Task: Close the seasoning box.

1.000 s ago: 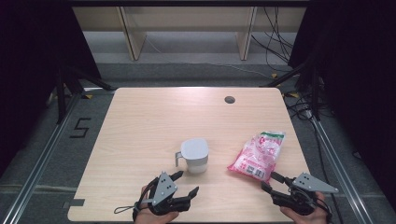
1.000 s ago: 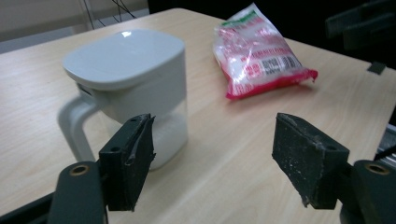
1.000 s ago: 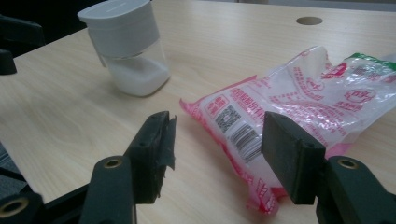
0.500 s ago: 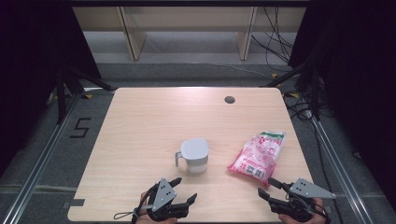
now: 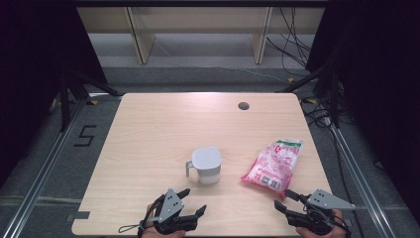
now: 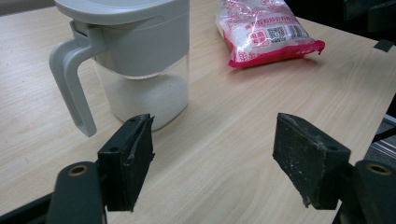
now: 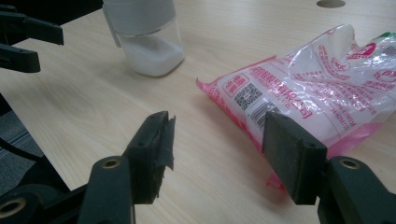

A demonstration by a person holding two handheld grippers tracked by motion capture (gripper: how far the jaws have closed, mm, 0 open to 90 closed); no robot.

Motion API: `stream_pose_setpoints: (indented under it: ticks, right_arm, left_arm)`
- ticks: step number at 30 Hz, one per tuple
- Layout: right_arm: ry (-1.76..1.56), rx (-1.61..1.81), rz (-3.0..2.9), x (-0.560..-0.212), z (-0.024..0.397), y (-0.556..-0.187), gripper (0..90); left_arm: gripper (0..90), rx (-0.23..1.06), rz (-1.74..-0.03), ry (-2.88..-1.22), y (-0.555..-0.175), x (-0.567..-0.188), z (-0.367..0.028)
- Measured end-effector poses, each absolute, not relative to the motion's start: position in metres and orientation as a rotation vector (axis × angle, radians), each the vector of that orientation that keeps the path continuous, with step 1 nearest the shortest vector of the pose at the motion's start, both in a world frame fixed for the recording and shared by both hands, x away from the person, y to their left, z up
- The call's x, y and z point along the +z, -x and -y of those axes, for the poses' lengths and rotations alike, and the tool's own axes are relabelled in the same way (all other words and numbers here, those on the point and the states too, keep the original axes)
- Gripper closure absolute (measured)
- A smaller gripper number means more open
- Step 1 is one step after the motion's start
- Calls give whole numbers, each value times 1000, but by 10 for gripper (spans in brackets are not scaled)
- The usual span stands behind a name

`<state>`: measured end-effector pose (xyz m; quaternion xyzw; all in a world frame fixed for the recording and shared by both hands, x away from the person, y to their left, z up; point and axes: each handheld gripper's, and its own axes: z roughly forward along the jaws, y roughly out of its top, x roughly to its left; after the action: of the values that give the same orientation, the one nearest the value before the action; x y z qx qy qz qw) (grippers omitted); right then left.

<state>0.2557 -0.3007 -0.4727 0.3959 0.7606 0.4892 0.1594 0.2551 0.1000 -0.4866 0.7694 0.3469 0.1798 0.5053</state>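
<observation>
While both claws hover low at the near edge of the desk (image 5: pixel 148 129), neither touches anything; the left claw (image 5: pixel 190 204) stands open with nothing between its jaws, and the grey-lidded jug (image 5: pixel 206 165) sits upright just beyond it, near the middle of the desk, apart from the jaw tips; in the left gripper view the jug (image 6: pixel 135 56) rises above the left jaw, its handle turned to the left of that view, its clear lower part holding a white powder; the right claw (image 5: pixel 286 200) is likewise open and empty, and the pink-and-white bag (image 5: pixel 274 165) lies flat just ahead of it, its near corner close to the jaw tips but not between them; in the right gripper view the bag (image 7: pixel 308 88) shows a QR code, a barcode and rows of pink print too small to read; on the floor left of the desk a dark mark like a "5" (image 5: pixel 85 135) can be made out; each hand grips its claw from the bottom edge of the high view, jaws pointing forward and slightly inward.
</observation>
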Motion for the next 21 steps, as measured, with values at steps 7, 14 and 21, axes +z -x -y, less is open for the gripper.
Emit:
stream_pose_setpoints:
  ticks: [7, 14, 21]
  right_arm:
    - [-1129, 1403, -2238, -473, 293, -245, 424]
    - [-1127, 1388, -2296, -476, 287, -233, 421]
    - [-1087, 1338, -2338, -479, 286, -224, 405]
  left_arm:
    - [281, 427, -835, -1894, -247, -497, -103]
    - [280, 425, -840, -1935, -241, -512, -107]
    - [278, 415, -831, -1962, -235, -521, -103]
